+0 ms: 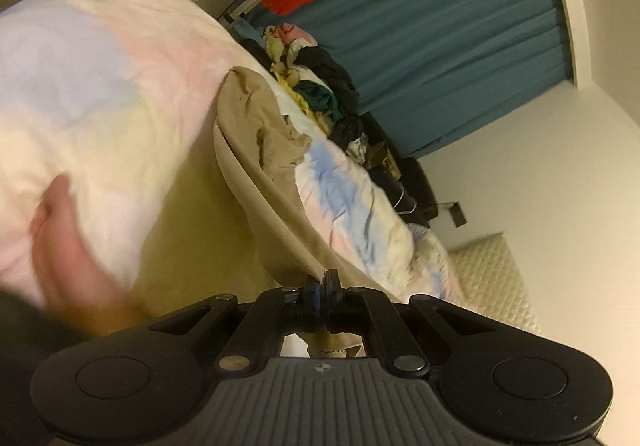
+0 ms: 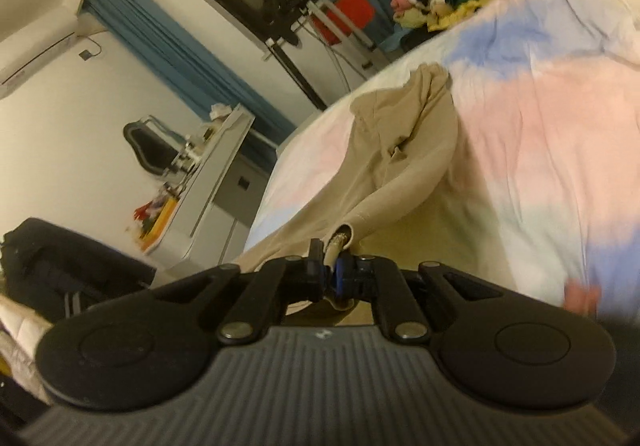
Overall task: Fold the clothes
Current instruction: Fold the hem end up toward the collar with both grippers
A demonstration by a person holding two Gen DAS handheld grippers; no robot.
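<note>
I'm clamping my left tongs [image 1: 325, 278] tight on an edge of the beige garment [image 1: 256, 125], and my right tongs [image 2: 330, 252] are pinching what looks like a cuff or hem of the same beige garment [image 2: 400, 149]. The cloth is running away from both grips and lying out across the pastel-patched bedcover [image 2: 540, 105], well short of the heap of unfolded clothes [image 1: 320, 85] at the far side by the blue curtain [image 1: 460, 25]. It's draping limp and light, so I'm judging it soft and floppy, likely to sag between my grips. Holding the stitched edges is the safer bet, I reckon, since those are thicker and less likely to slip out.
</note>
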